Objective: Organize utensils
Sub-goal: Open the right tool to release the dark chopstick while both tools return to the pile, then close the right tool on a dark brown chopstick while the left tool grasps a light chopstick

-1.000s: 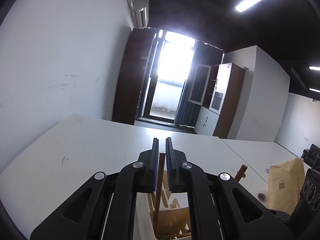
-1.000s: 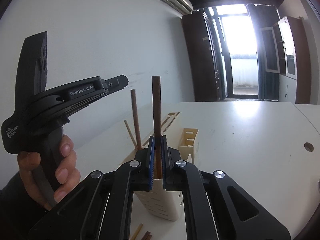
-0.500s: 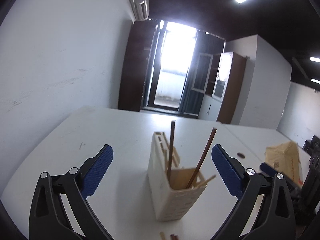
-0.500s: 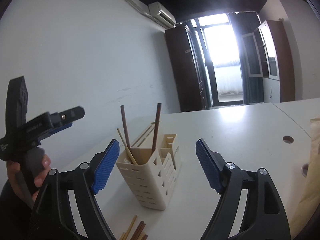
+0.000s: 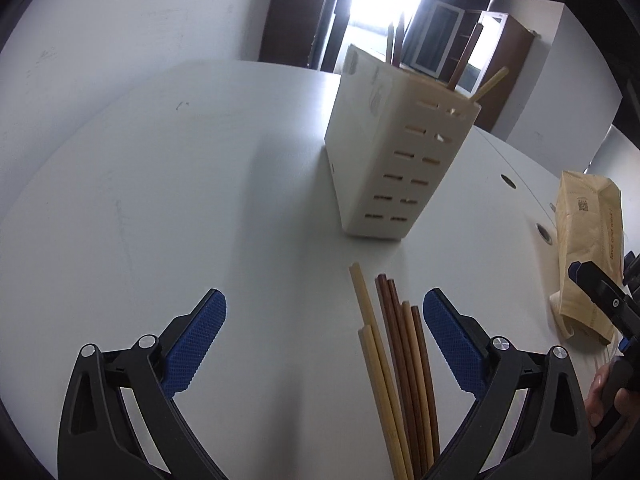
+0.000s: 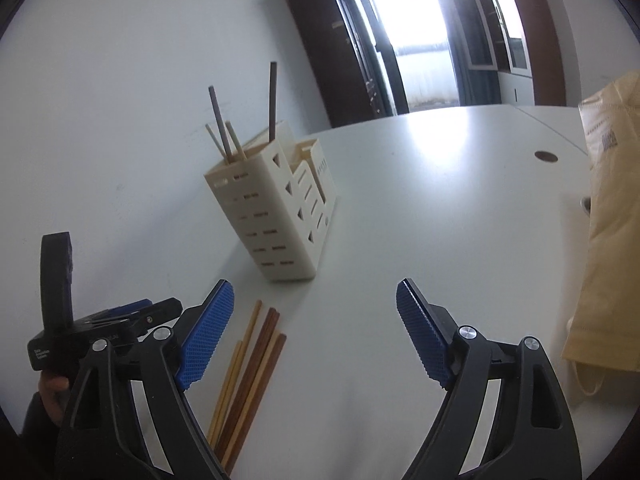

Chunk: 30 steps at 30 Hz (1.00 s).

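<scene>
A cream slotted utensil holder [image 5: 394,152] stands upright on the white table [image 5: 180,208] and holds several chopsticks, dark brown and pale. It also shows in the right wrist view [image 6: 276,208]. A loose bundle of chopsticks [image 5: 400,364] lies flat on the table in front of it, also seen in the right wrist view [image 6: 248,376]. My left gripper [image 5: 324,336] is open and empty, low over the table, the bundle just inside its right finger. My right gripper [image 6: 312,332] is open and empty, the bundle near its left finger.
A tan paper bag [image 5: 588,248] lies on the table to the right, close to the right gripper [image 6: 612,216]. Round cable holes [image 6: 546,156] are in the tabletop. A white wall runs along the table's left side. The left gripper's body [image 6: 92,320] sits left of the right gripper.
Both grippers let go of the chopsticks they held over the holder, opened wide, then pulled back and dropped low toward the loose bundle on the table.
</scene>
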Available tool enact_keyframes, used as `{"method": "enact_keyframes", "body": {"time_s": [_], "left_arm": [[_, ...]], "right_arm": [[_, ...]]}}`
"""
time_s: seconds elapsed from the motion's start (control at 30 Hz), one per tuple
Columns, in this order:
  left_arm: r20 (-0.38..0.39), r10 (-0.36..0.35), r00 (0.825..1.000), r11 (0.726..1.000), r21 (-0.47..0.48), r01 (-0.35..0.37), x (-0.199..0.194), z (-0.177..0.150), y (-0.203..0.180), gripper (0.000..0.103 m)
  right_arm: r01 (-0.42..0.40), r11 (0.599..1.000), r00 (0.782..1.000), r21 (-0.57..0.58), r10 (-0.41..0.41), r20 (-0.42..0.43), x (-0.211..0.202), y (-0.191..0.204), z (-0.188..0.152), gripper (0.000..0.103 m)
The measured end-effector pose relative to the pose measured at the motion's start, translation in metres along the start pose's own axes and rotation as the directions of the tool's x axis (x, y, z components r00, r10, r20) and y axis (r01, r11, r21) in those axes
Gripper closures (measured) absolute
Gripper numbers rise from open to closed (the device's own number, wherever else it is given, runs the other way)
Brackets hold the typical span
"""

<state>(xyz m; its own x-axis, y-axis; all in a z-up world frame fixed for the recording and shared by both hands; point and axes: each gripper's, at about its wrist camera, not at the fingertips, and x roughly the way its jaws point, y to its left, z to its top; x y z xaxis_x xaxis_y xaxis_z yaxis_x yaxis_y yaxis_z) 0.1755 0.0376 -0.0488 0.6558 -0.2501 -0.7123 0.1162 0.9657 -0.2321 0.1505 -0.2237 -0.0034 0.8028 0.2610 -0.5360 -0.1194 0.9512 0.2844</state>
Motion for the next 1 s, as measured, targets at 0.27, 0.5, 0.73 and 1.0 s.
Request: {"method": "enact_keyframes", "body": {"time_s": [0.27,0.5,0.73,1.0], "left_arm": [[-0.104,0.069,0.992,0.993,0.108,-0.058,0.020,-0.026,-0.018,0.006],[-0.115,0.093,0.989,0.975,0.212,-0.068,0.024,-0.038,-0.033,0.007],[-0.153,0.112,0.982,0.973,0.218,-0.077,0.036,-0.041,-0.029,0.025],[-0.140,0.153,0.978,0.964,0.239,-0.116,0.040,-0.044,-0.030,0.023]], "right_arm": [[0.049,0.997,0.980,-0.052,-0.058,-0.191,0.034,0.009,-0.050,0.019],[0.012,0.996,0.972,-0.091,-0.033,-0.234,0.050,0.025,-0.060,0.020],[-0.004,0.987,0.959,-0.161,-0.042,-0.279,0.069,0.045,-0.051,0.061],[0.049,0.971,0.939,-0.234,-0.125,-0.321,0.092,0.054,-0.056,0.074]]}}
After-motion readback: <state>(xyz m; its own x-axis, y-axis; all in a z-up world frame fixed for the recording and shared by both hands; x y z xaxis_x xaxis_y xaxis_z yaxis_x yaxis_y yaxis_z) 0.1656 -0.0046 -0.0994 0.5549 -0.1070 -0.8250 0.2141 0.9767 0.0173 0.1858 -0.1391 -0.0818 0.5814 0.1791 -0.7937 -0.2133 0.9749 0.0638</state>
